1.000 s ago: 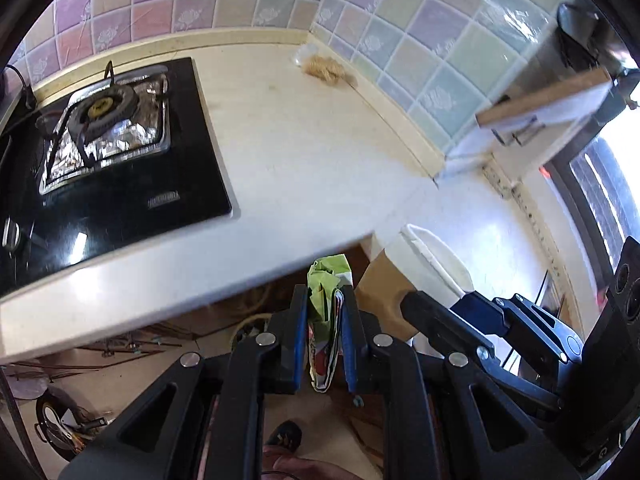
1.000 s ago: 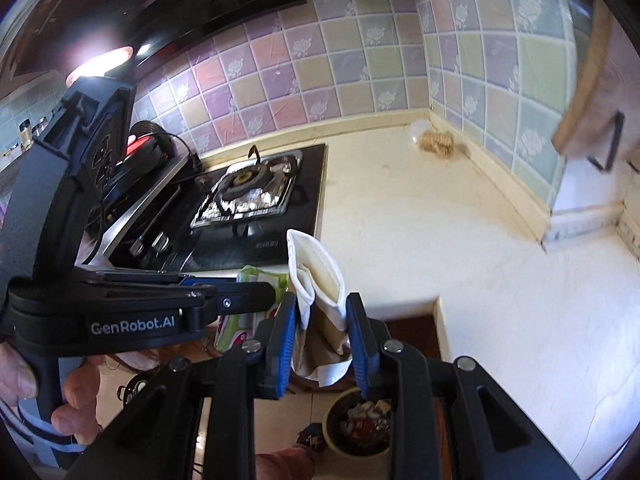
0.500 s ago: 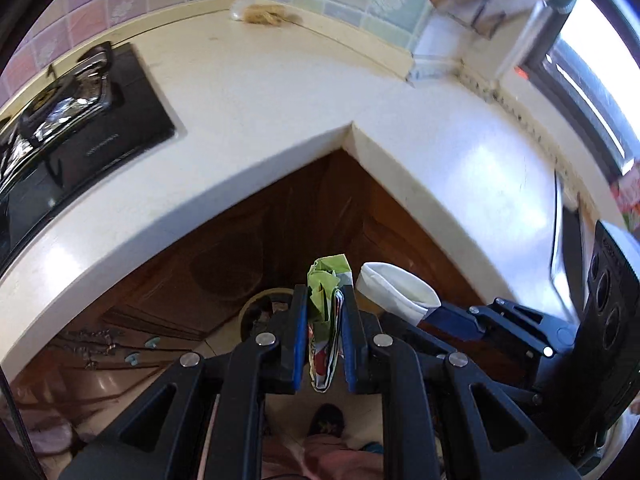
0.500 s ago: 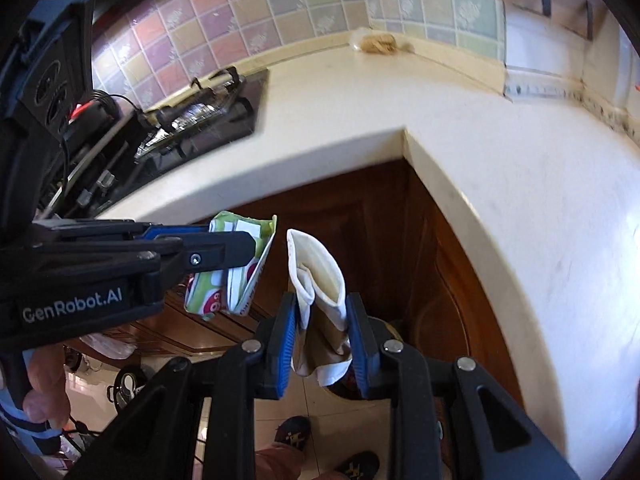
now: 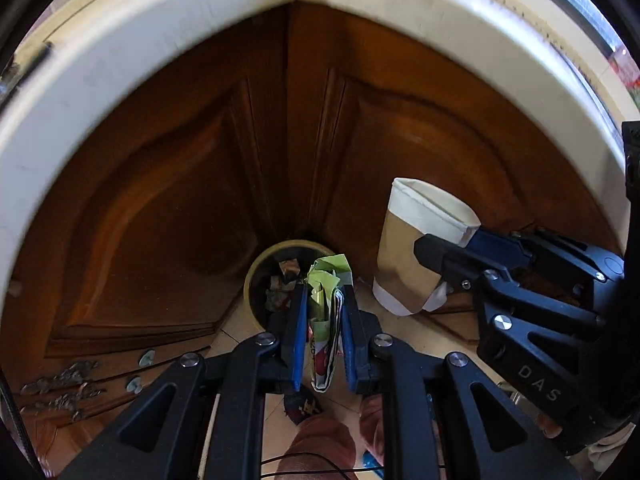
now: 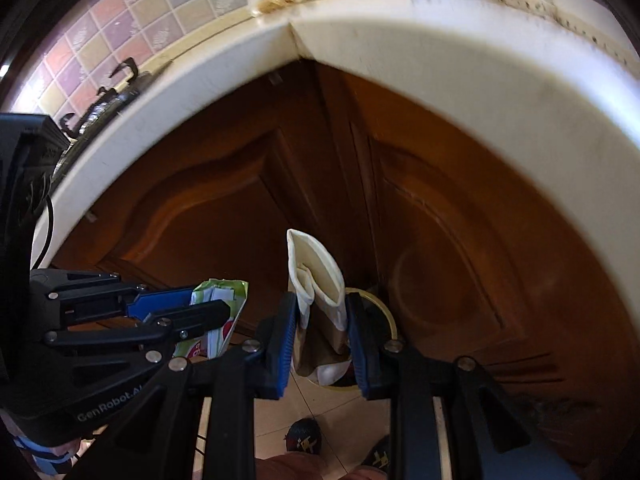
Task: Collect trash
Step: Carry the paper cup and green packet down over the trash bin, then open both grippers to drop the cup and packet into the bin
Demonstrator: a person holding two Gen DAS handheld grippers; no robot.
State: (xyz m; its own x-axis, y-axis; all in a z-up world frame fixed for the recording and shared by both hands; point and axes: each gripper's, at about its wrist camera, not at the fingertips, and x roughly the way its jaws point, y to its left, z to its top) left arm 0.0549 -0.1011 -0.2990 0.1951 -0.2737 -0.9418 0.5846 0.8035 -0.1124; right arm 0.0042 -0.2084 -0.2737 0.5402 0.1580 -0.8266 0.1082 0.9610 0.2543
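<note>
My left gripper (image 5: 323,308) is shut on a flattened green and white wrapper (image 5: 326,280), seen again in the right wrist view as the wrapper (image 6: 218,312) at the left. The right gripper (image 6: 322,320) is shut on a squashed brown and white paper cup (image 6: 316,292); in the left wrist view that cup (image 5: 416,248) hangs at the right. Both point steeply down over a round trash bin (image 5: 256,276) on the floor in the cabinet corner, with trash inside. In the right wrist view the bin's rim (image 6: 380,304) peeks out behind the cup.
Brown wooden cabinet doors (image 5: 168,184) meet in a corner behind the bin. The cream countertop edge (image 5: 132,32) arches overhead. A stove grate (image 6: 120,88) and tiled wall (image 6: 160,20) show above it. The person's shoes (image 6: 304,442) stand on the tiled floor below.
Both grippers have sunk from above the countertop to below its edge, in front of the cabinet doors. The bin now lies close under them. Each keeps its hold.
</note>
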